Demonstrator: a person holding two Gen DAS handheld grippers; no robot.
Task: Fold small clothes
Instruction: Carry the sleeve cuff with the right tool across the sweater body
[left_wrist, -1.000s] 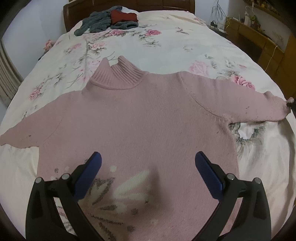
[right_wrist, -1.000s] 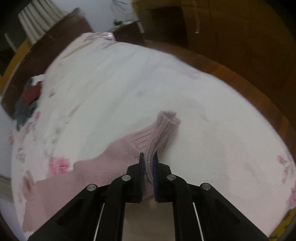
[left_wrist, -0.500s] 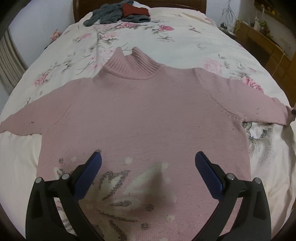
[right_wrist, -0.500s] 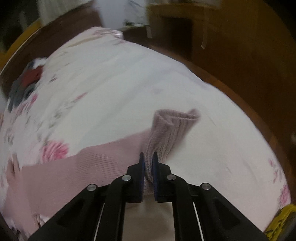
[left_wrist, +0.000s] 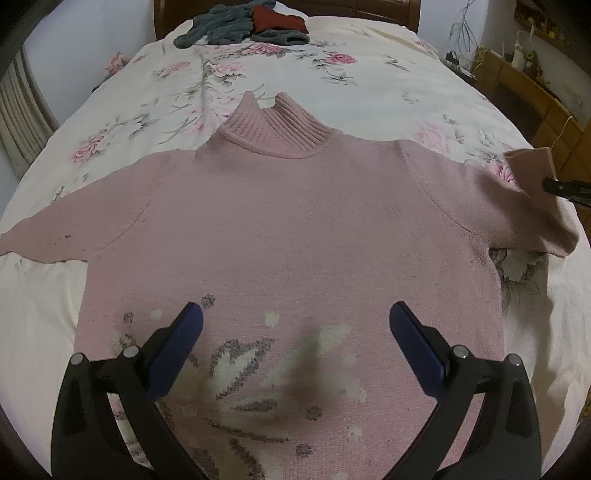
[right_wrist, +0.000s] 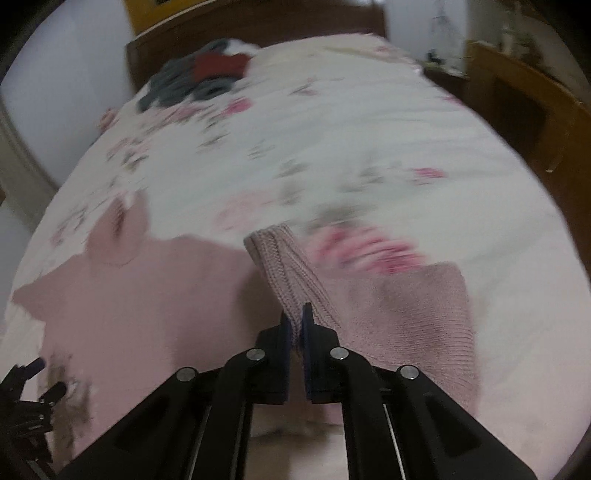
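Note:
A pink turtleneck sweater lies flat, front up, on the floral bedspread, collar pointing away. My left gripper hovers open over its patterned lower front, nothing between the blue pads. My right gripper is shut on the ribbed cuff of the right sleeve and holds it lifted, bent back toward the sweater body. In the left wrist view the raised sleeve end shows at the right edge with the right gripper's black tip beside it. The left sleeve lies stretched out flat.
A heap of grey and red clothes lies near the wooden headboard. Wooden furniture stands along the bed's right side. The bed's right edge drops off near the lifted sleeve.
My right gripper has lifted the right sleeve cuff off the bed and swung it inward toward the sweater's body. The left gripper drew back slightly and stays open.

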